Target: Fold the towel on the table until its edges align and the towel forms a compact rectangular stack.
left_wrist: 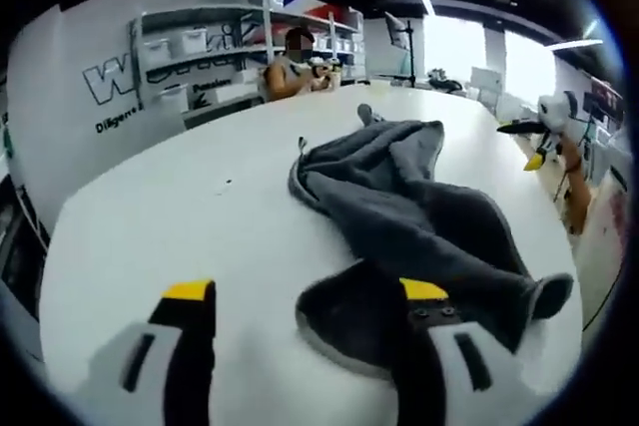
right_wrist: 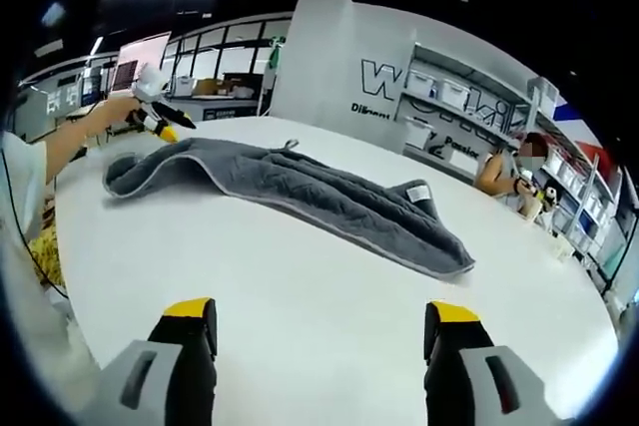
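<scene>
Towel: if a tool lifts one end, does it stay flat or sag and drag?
Probably sags: the gray towel lies bunched in soft folds, so it looks floppy. It would likely drag along the white table rather than slide as a sheet. Nothing suggests it could roll or break.

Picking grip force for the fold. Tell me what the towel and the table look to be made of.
Towel: soft grey fabric, probably terry or microfibre; matte, it bunches into limp folds, with a paler stitched hem and a small hanging loop. Table: hard, smooth white top, likely laminate or painted board; flat with a faint sheen. The exact material can't be confirmed.
</scene>
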Motion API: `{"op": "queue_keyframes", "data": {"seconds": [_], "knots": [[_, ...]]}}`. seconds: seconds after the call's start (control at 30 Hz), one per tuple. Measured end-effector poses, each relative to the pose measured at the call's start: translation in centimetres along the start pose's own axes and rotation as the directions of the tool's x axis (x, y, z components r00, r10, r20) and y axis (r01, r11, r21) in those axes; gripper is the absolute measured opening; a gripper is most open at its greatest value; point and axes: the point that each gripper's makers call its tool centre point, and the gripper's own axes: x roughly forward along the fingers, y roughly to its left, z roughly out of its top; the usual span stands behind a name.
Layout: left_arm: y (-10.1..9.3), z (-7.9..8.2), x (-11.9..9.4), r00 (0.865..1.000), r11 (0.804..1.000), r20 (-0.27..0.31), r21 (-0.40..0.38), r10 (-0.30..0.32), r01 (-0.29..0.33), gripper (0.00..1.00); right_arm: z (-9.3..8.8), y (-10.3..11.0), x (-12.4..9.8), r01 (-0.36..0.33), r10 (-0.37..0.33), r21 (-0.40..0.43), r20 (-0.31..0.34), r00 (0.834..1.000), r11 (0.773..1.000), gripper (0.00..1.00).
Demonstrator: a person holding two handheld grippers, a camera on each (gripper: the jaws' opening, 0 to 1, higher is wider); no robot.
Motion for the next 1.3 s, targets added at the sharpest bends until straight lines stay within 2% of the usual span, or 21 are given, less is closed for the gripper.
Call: {"op": "queue_keyframes", "data": {"seconds": [0.3, 0.43, 0.5, 0.63, 0.67, 0.93, 1.0, 1.07, 1.13, 1.3], "knots": [[0.4, -0.5, 1.6, 0.999, 0.999, -0.021, 0.017, -0.029, 0.029, 0.71, -0.3, -0.5, -0.3, 0.013, -0.013, 0.011, -0.004, 1.0, 1.0, 0.88], [-0.1, -0.5, 2.0, 0.999, 0.999, -0.029, 0.02, -0.046, 0.047, 0.69, -0.5, -0.5, -0.3, 0.013, -0.013, 0.014, -0.01, 1.0, 1.0, 0.88], [-0.4, -0.6, 2.2, 0.997, 0.998, -0.034, 0.019, -0.063, 0.064, 0.64, -0.6, -0.5, -0.3, 0.013, -0.013, 0.016, -0.011, 1.0, 1.0, 0.88], [-1.6, -1.0, 2.5, 0.99, 0.992, -0.06, 0.017, -0.124, 0.126, 0.43, -0.5, -0.5, -0.4, 0.01, -0.01, 0.02, -0.006, 1.0, 1.0, 0.88], [-1.9, -1.1, 2.6, 0.988, 0.99, -0.066, 0.018, -0.14, 0.141, 0.4, -0.5, -0.5, -0.4, 0.009, -0.009, 0.021, -0.005, 1.0, 1.0, 0.88], [-2.1, -1.5, 2.5, 0.985, 0.989, -0.091, 0.012, -0.143, 0.145, 0.31, -0.7, -0.6, -0.4, 0.012, -0.012, 0.018, -0.006, 1.0, 1.0, 0.88], [-1.6, -1.9, 2.5, 0.987, 0.992, -0.1, -0.022, -0.129, 0.128, 0.19, -0.8, -0.6, -0.4, 0.012, -0.012, 0.019, -0.007, 1.0, 1.0, 0.88], [-1.2, -2.2, 2.4, 0.987, 0.992, -0.11, -0.056, -0.116, 0.11, 0.17, -0.9, -0.6, -0.4, 0.012, -0.012, 0.02, -0.008, 1.0, 1.0, 0.88], [-1.6, -2.3, 2.4, 0.984, 0.986, -0.105, -0.104, -0.142, 0.132, 0.14, -0.9, -0.6, -0.4, 0.011, -0.011, 0.022, -0.006, 1.0, 1.0, 0.88], [-1.4, -1.9, 2.1, 0.987, 0.991, -0.103, -0.068, -0.119, 0.112, 0.1, -1.0, -0.9, -0.6, 0.02, -0.02, 0.028, -0.004, 1.0, 0.999, 0.88]]}}
